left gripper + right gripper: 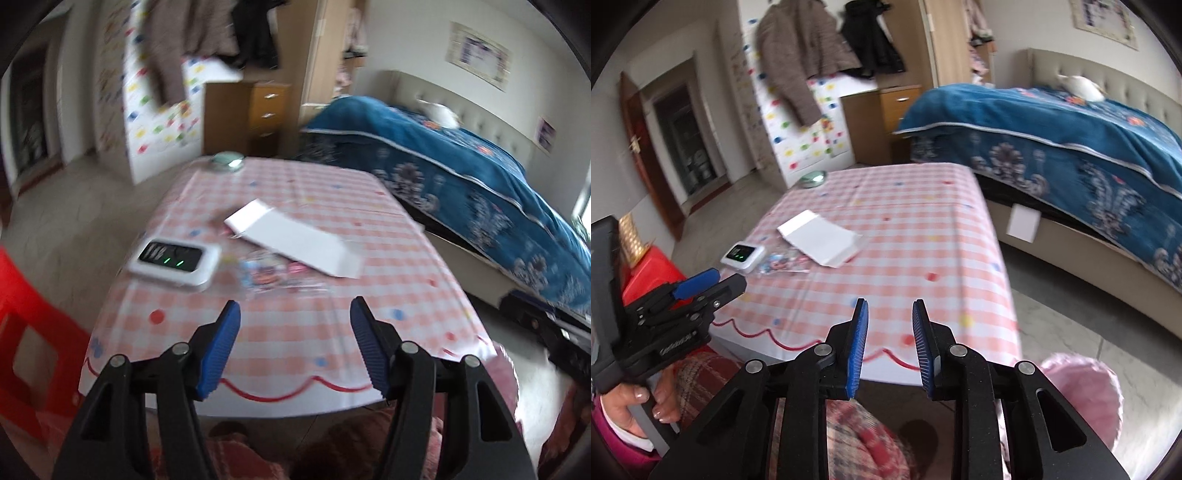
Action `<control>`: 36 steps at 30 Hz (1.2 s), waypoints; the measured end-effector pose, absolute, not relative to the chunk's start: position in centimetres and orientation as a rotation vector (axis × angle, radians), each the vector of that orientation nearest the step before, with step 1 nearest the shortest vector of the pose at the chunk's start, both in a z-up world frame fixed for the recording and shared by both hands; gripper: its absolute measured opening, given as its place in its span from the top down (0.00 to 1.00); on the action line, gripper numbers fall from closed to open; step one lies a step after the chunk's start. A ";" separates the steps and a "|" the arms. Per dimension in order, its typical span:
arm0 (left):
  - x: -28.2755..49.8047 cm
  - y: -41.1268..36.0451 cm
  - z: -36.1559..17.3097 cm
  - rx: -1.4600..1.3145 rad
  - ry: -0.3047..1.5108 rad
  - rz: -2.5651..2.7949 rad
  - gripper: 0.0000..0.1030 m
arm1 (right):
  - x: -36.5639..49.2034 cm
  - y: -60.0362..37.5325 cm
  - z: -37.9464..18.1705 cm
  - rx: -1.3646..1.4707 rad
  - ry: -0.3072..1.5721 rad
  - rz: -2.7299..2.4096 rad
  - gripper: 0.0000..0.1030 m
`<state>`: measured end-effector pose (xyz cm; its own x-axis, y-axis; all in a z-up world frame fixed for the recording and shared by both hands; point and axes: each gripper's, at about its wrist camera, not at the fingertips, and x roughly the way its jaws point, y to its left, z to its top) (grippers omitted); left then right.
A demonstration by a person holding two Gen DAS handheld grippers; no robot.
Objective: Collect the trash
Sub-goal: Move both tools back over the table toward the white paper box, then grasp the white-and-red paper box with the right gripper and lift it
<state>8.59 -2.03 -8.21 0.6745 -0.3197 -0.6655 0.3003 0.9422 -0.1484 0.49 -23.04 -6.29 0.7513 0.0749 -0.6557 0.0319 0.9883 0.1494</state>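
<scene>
Left wrist view: we are holding the left gripper (295, 314) with jaws standing wide apart and empty, low in the frame over the checked desk (406, 266). The trash, a crumpled clear wrapper (273, 275), is lying mid-frame between a white device (173, 264) and a white paper (295, 238). Our right gripper (888, 314) is showing a narrower empty gap.
</scene>
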 end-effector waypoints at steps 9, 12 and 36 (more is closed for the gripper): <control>12.1 -1.6 -10.2 -0.030 0.795 -0.270 0.42 | 5.4 -21.0 -7.7 0.138 0.767 0.080 0.72; 13.0 -1.0 -10.4 -0.059 0.790 -0.261 0.42 | 7.3 -20.7 -8.3 0.141 0.786 0.116 0.69; 14.8 0.9 -10.8 -0.075 0.780 -0.218 0.42 | 21.2 -16.3 -12.1 0.000 0.896 0.308 0.13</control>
<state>14.78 0.93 -10.84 0.6893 -0.2229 -0.6893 0.1673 0.9747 -0.1479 21.23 -16.28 -12.10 0.5839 0.2643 -0.7676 -0.2642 0.9559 0.1283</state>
